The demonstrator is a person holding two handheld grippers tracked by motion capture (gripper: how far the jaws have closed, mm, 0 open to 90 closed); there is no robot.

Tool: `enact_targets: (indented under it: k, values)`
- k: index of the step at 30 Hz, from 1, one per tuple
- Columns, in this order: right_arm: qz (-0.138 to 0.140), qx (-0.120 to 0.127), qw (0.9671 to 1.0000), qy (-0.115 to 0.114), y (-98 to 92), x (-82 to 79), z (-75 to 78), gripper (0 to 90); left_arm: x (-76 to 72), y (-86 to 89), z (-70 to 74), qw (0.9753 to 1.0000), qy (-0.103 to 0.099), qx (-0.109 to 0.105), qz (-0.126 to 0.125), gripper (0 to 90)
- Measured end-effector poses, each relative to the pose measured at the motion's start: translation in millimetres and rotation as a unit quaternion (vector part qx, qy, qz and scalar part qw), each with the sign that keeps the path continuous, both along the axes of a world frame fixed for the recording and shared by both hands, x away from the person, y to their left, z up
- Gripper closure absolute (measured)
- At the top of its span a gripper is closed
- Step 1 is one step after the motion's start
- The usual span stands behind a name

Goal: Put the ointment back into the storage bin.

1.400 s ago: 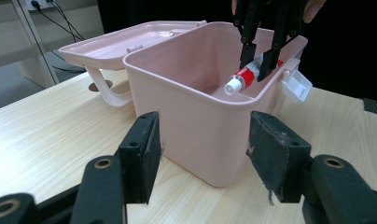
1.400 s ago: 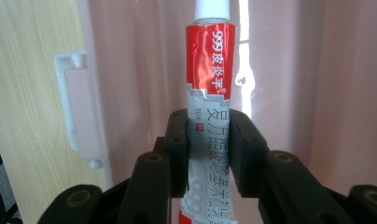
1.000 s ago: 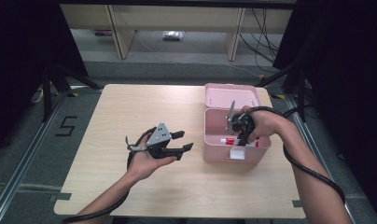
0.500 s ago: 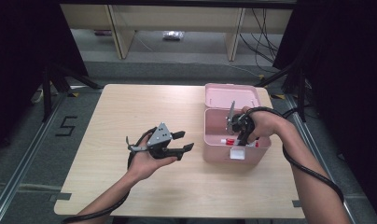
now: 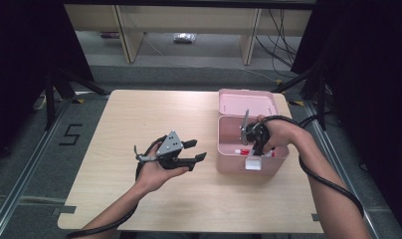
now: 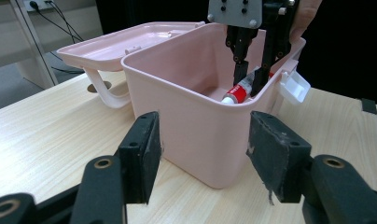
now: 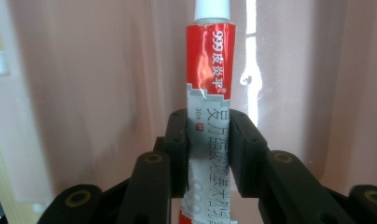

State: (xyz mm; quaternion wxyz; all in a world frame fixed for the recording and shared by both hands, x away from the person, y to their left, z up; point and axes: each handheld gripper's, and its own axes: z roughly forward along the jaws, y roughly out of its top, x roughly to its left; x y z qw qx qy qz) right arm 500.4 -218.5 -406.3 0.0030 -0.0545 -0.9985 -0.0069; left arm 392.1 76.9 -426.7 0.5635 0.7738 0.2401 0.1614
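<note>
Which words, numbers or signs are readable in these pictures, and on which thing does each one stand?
"999" followed by three Chinese characters that read 皮炎平, white on the red band of the tube, which the right tool grips inside the pink box.
"30" in small print on the tube's grey part; the mark after it is too small to read.
Large grey characters lower on the tube: partly hidden by the jaws, not readable.
"5" marked on the floor left of the table.

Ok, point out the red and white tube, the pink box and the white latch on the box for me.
tube [image 7: 210,70], right gripper view, on its red printed band.
pink box [image 6: 196,126], left gripper view, on its front wall.
white latch [image 6: 295,86], left gripper view, on the flap at the box rim.
</note>
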Motion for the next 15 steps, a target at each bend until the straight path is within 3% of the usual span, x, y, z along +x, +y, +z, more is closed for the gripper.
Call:
enact_targets:
  k: [4,6,8,9,11,12,15]
  values:
    - [0.001,0.0,1.0,0.004,0.0,0.6,-1.4,72.2,-0.4,-0.7,0.1,1.0,0.002,-0.001,0.001,43.5]
    - [-0.012,-0.004,0.9999,0.007,0.0,-0.8,-1.7,72.1,0.0,-0.9,0.1,1.0,0.0,0.001,-0.002,43.5]
    - [0.007,0.002,1.0,0.006,-0.1,2.1,-3.0,72.1,-0.1,-1.3,0.0,1.0,0.0,0.001,-0.002,43.5]
    - [-0.009,-0.007,0.9999,0.009,-0.5,-0.2,-3.2,72.2,0.0,-1.3,0.1,1.0,0.0,0.001,-0.002,43.5]
    - [-0.001,-0.005,1.0,0.007,-0.4,1.2,-4.6,72.1,-0.3,-1.3,0.3,1.0,0.001,0.0,0.0,43.5]
    - [-0.016,-0.012,0.9998,0.006,-0.5,-0.4,-4.7,72.1,0.0,-1.2,0.4,1.0,0.0,0.001,-0.002,43.5]
    - [0.0,-0.004,0.9999,0.011,-0.8,2.9,-6.7,72.1,0.0,-1.1,0.3,1.0,0.0,0.001,-0.002,43.5]
